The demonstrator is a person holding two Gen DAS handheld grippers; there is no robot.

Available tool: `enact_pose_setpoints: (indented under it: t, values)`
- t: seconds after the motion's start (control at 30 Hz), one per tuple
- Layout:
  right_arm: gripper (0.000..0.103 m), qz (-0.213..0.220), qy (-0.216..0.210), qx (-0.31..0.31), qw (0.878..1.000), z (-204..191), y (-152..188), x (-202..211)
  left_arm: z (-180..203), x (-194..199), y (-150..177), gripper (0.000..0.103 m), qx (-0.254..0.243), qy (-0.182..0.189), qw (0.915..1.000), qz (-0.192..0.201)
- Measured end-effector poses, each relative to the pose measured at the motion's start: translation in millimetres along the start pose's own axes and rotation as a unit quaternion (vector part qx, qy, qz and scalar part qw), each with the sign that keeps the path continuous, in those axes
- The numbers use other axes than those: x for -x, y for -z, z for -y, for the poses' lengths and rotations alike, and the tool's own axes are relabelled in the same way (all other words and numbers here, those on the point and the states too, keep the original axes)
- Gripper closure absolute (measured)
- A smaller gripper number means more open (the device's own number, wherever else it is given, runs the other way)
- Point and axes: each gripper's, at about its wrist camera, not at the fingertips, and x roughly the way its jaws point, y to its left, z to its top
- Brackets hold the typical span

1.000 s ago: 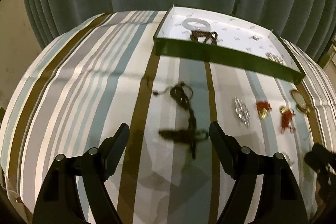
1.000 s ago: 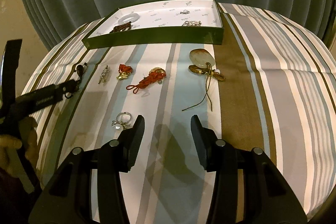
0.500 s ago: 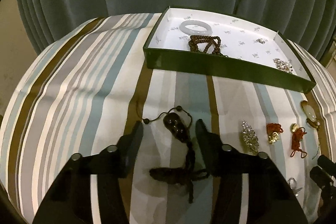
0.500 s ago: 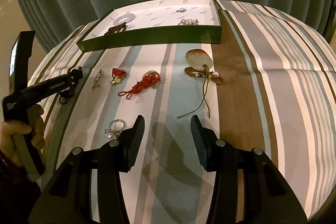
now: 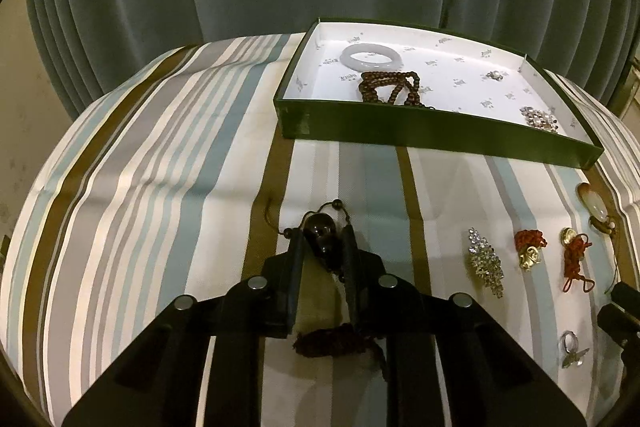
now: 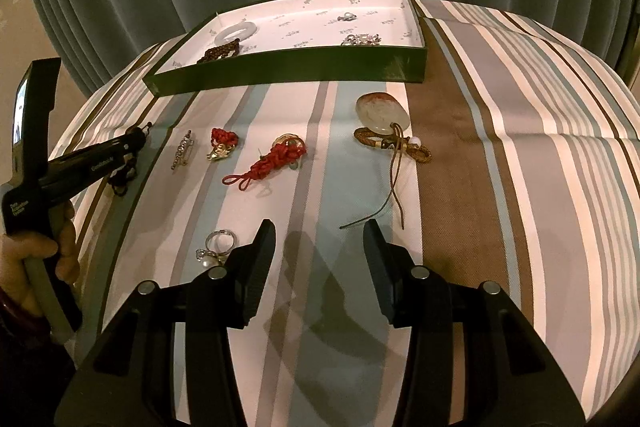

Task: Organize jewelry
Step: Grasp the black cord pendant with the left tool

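Here, through the left wrist camera, we see our left gripper (image 5: 323,241) drawn in around the dark pendant (image 5: 321,241), one finger on each side of its carved bead. The fingers stand close against it, and we judge them pinching it, though actual contact is hard to confirm. The pendant's long axis runs along the fingers: its small beads and cord loop lie just past the fingertips, while its tassel (image 5: 332,341) trails back toward us, under the gripper. The green box (image 5: 432,131) sits straight ahead and slightly right, well apart, already holding a pale bangle (image 5: 370,57) and a brown bead string (image 5: 390,91). So the carry, as we judge it, goes forward and rightward over the near wall, with the tassel dragging behind.

In the right wrist camera, our right gripper (image 6: 319,251) hangs spread wide above the striped cloth (image 6: 520,155), holding nothing. A ring (image 6: 216,247) lies just beside its left finger; the red knot (image 6: 276,159) and the stone pendant (image 6: 382,115) lie farther ahead. At the far left we see the left gripper (image 6: 134,141) down on the dark pendant (image 6: 122,175), clearly the nearer tool for that piece.
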Motion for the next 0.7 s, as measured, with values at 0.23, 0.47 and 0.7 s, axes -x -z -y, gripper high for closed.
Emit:
enact_pose_setpoints:
  t: [0.23, 0.47, 0.7]
  values:
    - [0.058, 0.0, 0.0, 0.0, 1.0, -0.5, -0.1, -0.1, -0.2, -0.1, -0.1, 0.084, 0.0, 0.0, 1.0, 0.0]
    - [0.058, 0.001, 0.0, 0.001, 1.0, -1.4, 0.2, 0.4, -1.4, -0.6, 1.3, 0.084, 0.002, -0.002, 1.0, 0.0]
    - [0.058, 0.003, -0.003, 0.008, 1.0, -7.4, -0.9, 3.1, -5.5, 5.5, 8.5, 0.084, 0.008, 0.0, 1.0, -0.002]
